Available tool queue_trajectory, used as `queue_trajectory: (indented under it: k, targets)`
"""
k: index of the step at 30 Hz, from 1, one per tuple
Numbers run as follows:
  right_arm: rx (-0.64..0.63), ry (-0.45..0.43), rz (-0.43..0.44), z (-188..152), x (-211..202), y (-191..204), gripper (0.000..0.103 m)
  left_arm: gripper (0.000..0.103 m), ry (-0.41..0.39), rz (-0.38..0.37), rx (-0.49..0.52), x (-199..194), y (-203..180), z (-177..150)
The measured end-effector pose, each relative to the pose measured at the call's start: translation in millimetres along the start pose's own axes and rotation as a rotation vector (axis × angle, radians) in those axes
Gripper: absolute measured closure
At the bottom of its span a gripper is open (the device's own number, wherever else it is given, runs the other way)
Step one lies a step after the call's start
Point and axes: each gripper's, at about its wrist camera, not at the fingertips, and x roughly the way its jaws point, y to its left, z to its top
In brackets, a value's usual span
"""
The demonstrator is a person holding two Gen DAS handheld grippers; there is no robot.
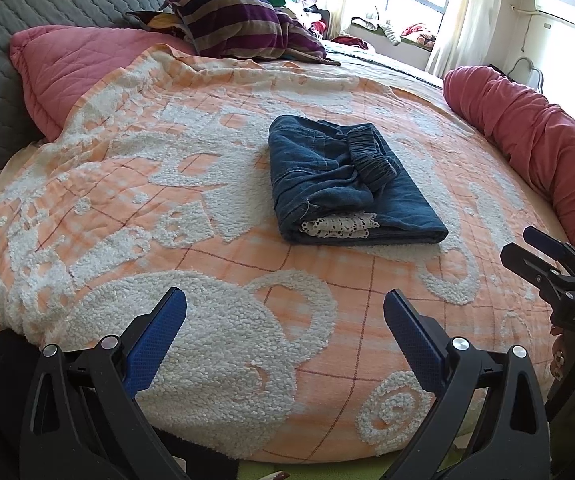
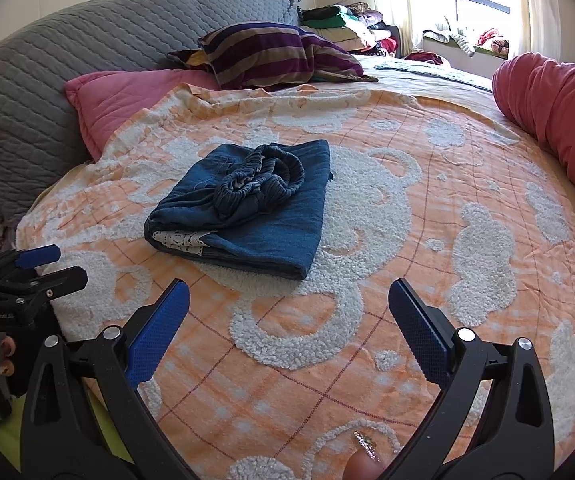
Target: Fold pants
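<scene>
Lying folded on the orange-and-white tufted bedspread (image 1: 87,208), dark blue denim pants (image 1: 347,184); nearer, left tongs (image 1: 285,312) and right tongs (image 2: 289,304) gape wide, empty.

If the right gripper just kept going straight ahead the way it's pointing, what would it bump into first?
Most likely the folded pants. The right gripper is open and empty, over the orange bedspread, and the pants lie ahead, slightly left of its centre line. Depth is unclear: if it points downward, it could meet the bedspread first.
</scene>
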Motion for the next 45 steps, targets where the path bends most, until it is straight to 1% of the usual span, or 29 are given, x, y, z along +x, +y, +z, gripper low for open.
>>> queue_trajectory:
  k: [9,14,26,35,41,45]
  targets:
    - [0.003,0.007,-0.003,0,1,-1,0.009,0.004,0.003,0.002,-0.006,1,1,-1]
    - [0.013,0.025,-0.010,-4,5,-2,0.009,0.004,0.004,0.006,-0.006,1,2,-1]
    - [0.012,0.029,-0.012,-3,7,-2,0.009,0.004,0.013,0.013,-0.007,5,4,-1]
    - [0.013,0.029,-0.018,-1,8,-3,0.009,0.004,0.016,-0.001,-0.014,6,3,0]
    - [0.018,0.034,-0.028,-2,10,-6,0.009,0.004,0.023,0.037,-0.010,7,3,0]
    - [0.028,0.032,-0.045,-2,9,-12,0.009,0.004,0.032,0.044,-0.026,10,7,1]
